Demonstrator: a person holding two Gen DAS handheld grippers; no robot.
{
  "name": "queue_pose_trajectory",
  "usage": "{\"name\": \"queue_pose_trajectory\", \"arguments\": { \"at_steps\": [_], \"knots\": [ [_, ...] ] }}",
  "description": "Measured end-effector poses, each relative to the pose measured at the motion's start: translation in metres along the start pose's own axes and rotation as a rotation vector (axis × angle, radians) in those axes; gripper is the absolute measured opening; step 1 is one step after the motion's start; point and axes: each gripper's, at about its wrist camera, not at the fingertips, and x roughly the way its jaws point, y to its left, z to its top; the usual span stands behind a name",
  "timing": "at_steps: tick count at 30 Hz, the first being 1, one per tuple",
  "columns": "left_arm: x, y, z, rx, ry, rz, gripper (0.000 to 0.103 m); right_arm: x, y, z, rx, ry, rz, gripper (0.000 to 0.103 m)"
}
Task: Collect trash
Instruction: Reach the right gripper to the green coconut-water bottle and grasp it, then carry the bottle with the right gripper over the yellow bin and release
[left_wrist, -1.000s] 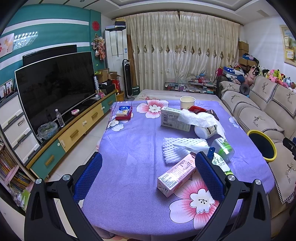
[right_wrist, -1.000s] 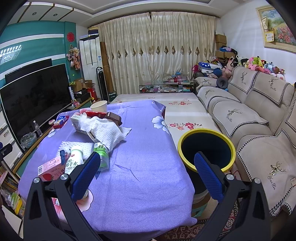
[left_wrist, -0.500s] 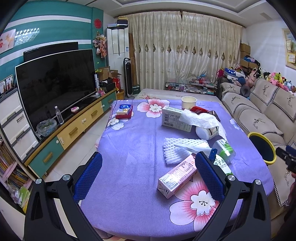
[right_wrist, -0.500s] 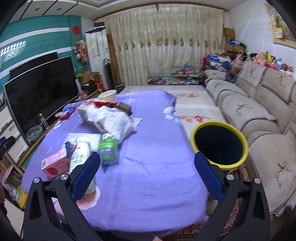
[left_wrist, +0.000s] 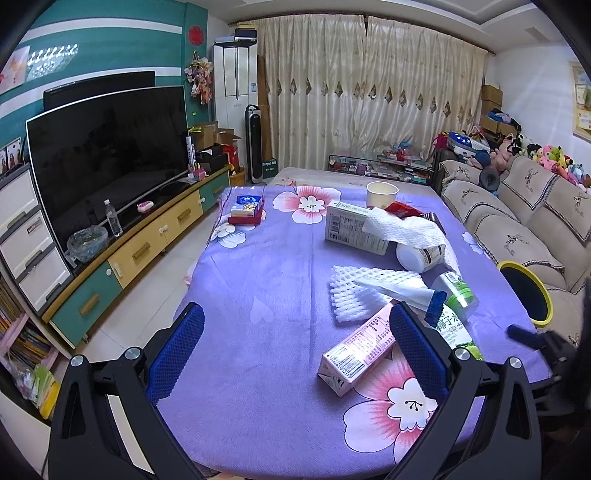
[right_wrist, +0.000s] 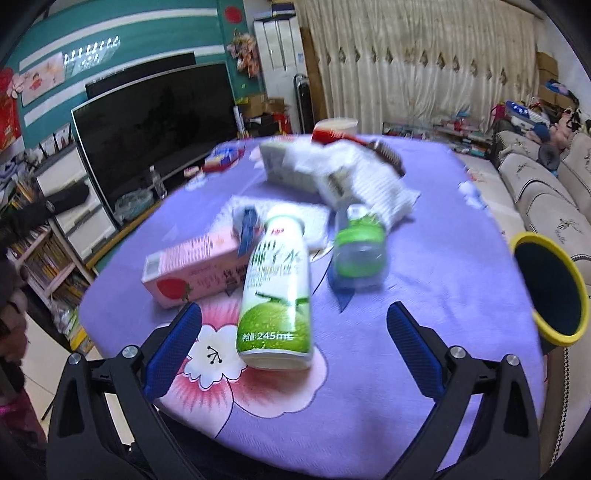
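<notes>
- Right gripper (right_wrist: 293, 341) spread wide, empty, over the purple floral bench (right_wrist: 424, 258).
- White-and-green plastic drink bottle (right_wrist: 277, 291) lay just ahead between its fingers; pink juice carton (right_wrist: 192, 266) ahead-left, yellow-rimmed black bin (right_wrist: 550, 288) far right.
- Left gripper (left_wrist: 295, 347) also spread wide, empty; carton ahead-right.

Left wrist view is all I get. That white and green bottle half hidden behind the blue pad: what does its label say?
Observer: In the right wrist view the bottle lies on its side, with a green fruit picture and "245mL" printed near its base.
Operator: And the box beside it?
Observer: The pink carton has a strawberry printed on the side facing that camera.
Operator: Anything gripped over there?
Observer: No. The right tongs are open and empty; the bottle's base shows between their pads, untouched.
</notes>
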Motion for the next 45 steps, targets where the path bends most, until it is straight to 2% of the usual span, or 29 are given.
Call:
{"name": "queue_pose_trajectory", "arguments": {
  "at_steps": [6, 12, 14, 16, 24, 34, 45],
  "knots": [
    [0.010, 0.002, 0.000, 0.000, 0.016, -0.011, 0.099, 0.032, -0.002, -0.008, 0.007, 0.052, -0.006, 0.083],
    [0.018, 0.000, 0.001, 0.001, 0.030, -0.023, 0.099, 0.046, 0.000, -0.011, -0.014, 0.088, -0.006, 0.070],
    [0.018, -0.001, 0.001, 0.003, 0.031, -0.025, 0.099, 0.048, -0.001, -0.010, -0.013, 0.100, 0.002, 0.064],
    [0.019, -0.001, 0.001, 0.003, 0.031, -0.026, 0.099, 0.047, 0.001, -0.012, -0.013, 0.105, 0.009, 0.050],
    [0.017, -0.002, 0.003, 0.006, 0.020, -0.025, 0.099, 0.023, -0.006, -0.006, -0.007, 0.055, 0.051, 0.050],
    [0.015, -0.006, 0.003, 0.016, 0.020, -0.035, 0.099, -0.031, -0.027, 0.013, 0.031, -0.088, 0.087, 0.049],
    [0.015, -0.014, 0.004, 0.036, 0.020, -0.045, 0.099, -0.047, -0.052, 0.021, 0.103, -0.138, 0.075, 0.049]
  ]
}}
